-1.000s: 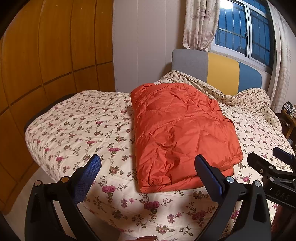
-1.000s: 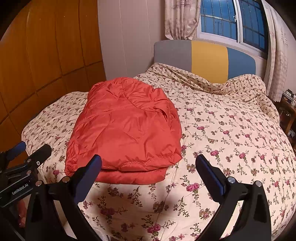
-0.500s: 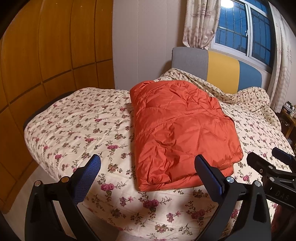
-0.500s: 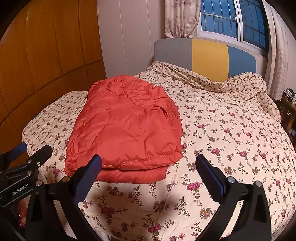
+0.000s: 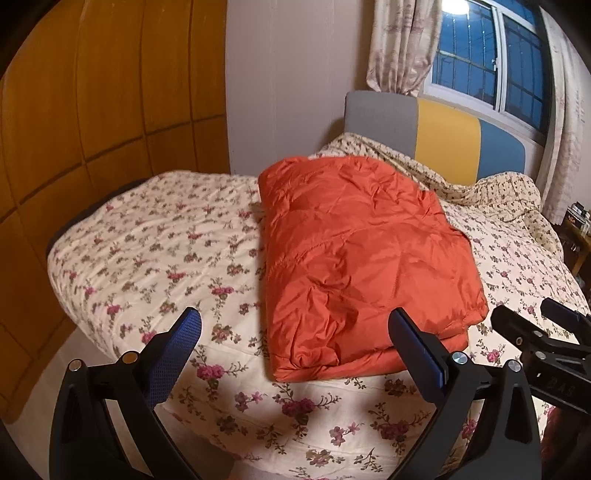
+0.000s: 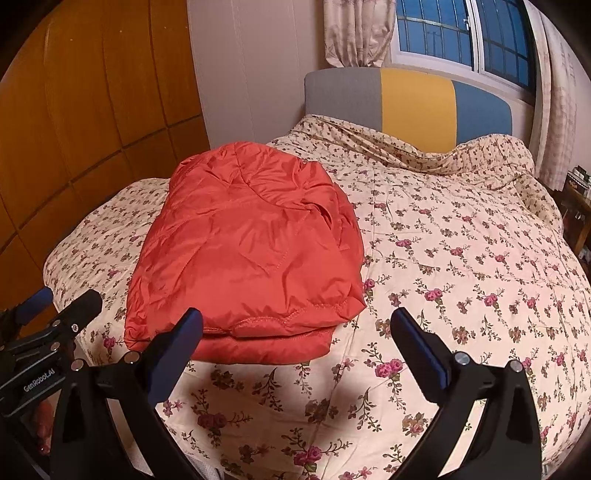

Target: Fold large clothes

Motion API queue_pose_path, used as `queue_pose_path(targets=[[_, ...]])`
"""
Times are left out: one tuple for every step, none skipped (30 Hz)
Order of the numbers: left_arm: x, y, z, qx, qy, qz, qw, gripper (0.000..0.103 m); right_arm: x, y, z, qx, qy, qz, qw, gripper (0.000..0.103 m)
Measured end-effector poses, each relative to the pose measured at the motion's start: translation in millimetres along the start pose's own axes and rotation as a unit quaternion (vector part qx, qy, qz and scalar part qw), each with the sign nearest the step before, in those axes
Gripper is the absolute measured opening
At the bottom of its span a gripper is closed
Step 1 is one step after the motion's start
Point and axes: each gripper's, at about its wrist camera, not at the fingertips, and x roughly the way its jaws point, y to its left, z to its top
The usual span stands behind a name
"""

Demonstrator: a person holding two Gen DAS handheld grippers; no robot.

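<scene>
An orange puffer jacket (image 5: pixel 362 258) lies folded into a thick rectangle on the floral bedspread (image 5: pixel 166 243); the right wrist view shows the same jacket (image 6: pixel 243 254) left of centre. My left gripper (image 5: pixel 295 328) hangs open above the bed's near edge, just short of the jacket's front fold, with nothing between its blue-padded fingers. My right gripper (image 6: pixel 295 328) is open too, off the jacket's near right corner, holding nothing. Each gripper shows in the other's view: the right gripper (image 5: pixel 546 332) at the right edge, the left gripper (image 6: pixel 48 317) at the left edge.
The bed (image 6: pixel 461 258) fills most of both views, with a grey, yellow and blue headboard (image 6: pixel 413 99) under a curtained window (image 6: pixel 461 29). Wooden wardrobe panels (image 5: pixel 92 110) stand close on the left. A dark side table (image 5: pixel 576 236) sits at the far right.
Both grippers have drawn back and slightly up from the bed, so the jacket sits a little farther off. The jacket has not moved, and both grippers stay open.
</scene>
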Motion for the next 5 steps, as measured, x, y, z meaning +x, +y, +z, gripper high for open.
queue_pose_path(targets=[[4.5,1.4,0.3,0.0,0.007,0.002,1.0,0.1,2.8,-2.2,0.4,0.002,0.002,-0.001,1.0,0.101],[7.5,2.3,0.5,-0.002,0.012,0.003,0.9999,0.1,5.8,-5.9,0.9,0.005,0.005,-0.003,1.0,0.101],[14.8,5.8,2.1,-0.007,0.022,0.003,0.9997,0.1,9.2,-10.8,1.9,0.01,0.009,-0.005,1.0,0.101],[20.9,9.7,3.4,-0.012,0.03,0.003,0.9995,0.1,16.2,-22.3,3.8,0.025,0.016,-0.011,1.0,0.101],[31.0,15.8,6.1,-0.016,0.039,0.004,0.9991,0.1,16.2,-22.3,3.8,0.025,0.016,-0.011,1.0,0.101]])
